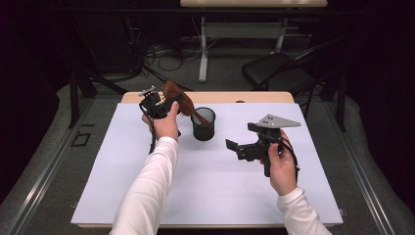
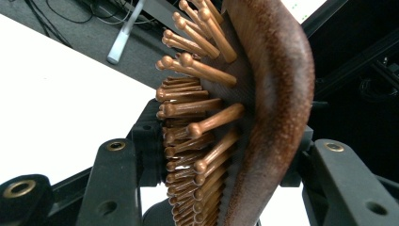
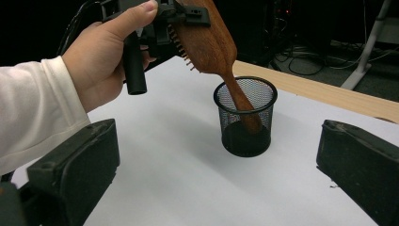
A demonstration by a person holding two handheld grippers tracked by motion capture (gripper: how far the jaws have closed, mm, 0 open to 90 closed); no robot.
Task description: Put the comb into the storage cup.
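Wooden hairbrush point(image 3: 211, 44) head clamped in left gripper point(image 3: 162, 21), handle inside mesh cup point(image 3: 244, 117).

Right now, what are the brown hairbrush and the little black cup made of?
The brown paddle hairbrush looks like wood with a smooth, slightly glossy finish: reddish grain on its back, and round-tipped pegs that seem wooden too. The black round mesh cup looks like painted metal wire, matte, since you can see through its fine grid; it might be coated.
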